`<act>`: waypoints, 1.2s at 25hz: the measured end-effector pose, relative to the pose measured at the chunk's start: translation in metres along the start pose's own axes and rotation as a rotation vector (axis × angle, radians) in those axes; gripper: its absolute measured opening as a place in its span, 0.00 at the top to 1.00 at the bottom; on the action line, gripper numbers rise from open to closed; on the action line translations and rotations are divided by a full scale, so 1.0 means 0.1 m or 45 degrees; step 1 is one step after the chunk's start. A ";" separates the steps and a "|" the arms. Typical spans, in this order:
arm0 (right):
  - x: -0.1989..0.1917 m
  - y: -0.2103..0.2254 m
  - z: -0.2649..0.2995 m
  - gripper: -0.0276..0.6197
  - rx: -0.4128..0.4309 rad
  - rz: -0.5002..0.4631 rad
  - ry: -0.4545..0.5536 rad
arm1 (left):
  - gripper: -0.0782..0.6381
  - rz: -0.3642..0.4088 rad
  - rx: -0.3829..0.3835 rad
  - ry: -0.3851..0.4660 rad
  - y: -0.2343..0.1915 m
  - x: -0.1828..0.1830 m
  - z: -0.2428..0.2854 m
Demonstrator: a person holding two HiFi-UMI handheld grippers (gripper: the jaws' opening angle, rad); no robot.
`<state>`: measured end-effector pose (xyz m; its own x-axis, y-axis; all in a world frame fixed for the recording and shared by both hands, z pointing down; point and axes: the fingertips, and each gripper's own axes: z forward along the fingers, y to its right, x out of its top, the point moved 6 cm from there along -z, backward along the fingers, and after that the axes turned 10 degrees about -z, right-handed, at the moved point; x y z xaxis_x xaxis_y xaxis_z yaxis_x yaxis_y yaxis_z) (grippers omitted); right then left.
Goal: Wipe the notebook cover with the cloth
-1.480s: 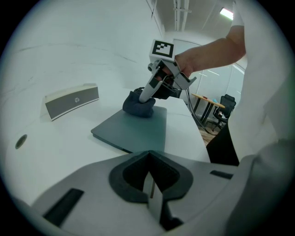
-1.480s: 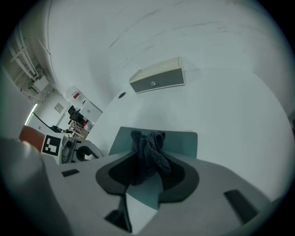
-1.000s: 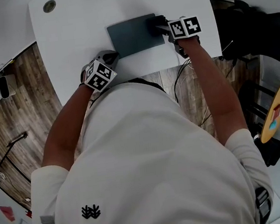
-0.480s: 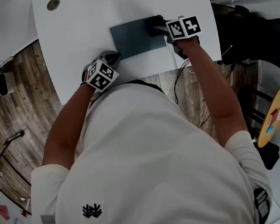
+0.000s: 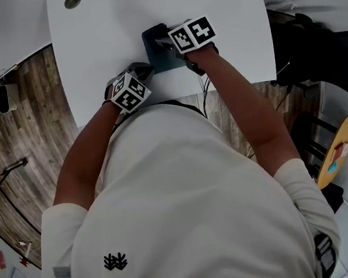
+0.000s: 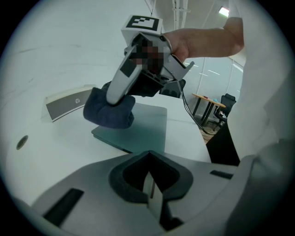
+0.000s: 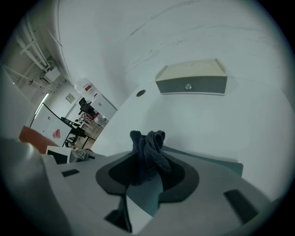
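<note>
Head view: the dark teal flat notebook [image 5: 157,61] lies near the front edge of the white table [image 5: 229,27], with bare tabletop around it. The right gripper [image 5: 163,40] has slid left across the cover.
Left gripper view: the left gripper [image 6: 148,186] has its jaws pressed together and empty, just beside the notebook.
Right gripper view: the jaws are clamped on the bunched dark blue cloth [image 7: 148,154].

A white counter [image 5: 99,43] bears a round grommet [image 5: 72,0] near its far left corner and a grey-fronted box [image 7: 191,80] at its far edge; wooden floor [image 5: 25,109] lies left; black furniture [image 5: 330,53] and a yellow disc [image 5: 334,150] stand right.
</note>
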<state>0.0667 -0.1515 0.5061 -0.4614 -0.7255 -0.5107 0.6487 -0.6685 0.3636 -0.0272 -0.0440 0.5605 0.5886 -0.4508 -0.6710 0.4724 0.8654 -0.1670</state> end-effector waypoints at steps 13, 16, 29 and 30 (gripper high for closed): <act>-0.12 0.17 0.10 0.75 -0.014 0.074 -0.027 | 0.88 0.005 0.000 0.002 -0.01 -0.02 -0.01; -0.19 0.32 0.01 0.75 -0.035 0.104 -0.022 | 0.88 0.003 -0.001 0.002 -0.02 -0.02 -0.02; -0.46 0.83 -0.36 0.75 -0.109 0.187 -0.009 | 0.88 -0.006 -0.009 -0.007 -0.03 -0.06 -0.04; -0.48 0.86 -0.39 0.75 -0.113 0.192 -0.007 | 0.88 -0.007 -0.009 -0.008 -0.03 -0.06 -0.05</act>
<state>0.1684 -0.1681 0.5319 -0.3580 -0.8175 -0.4511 0.7616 -0.5352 0.3655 -0.0354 -0.0432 0.5615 0.5899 -0.4570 -0.6657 0.4709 0.8644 -0.1762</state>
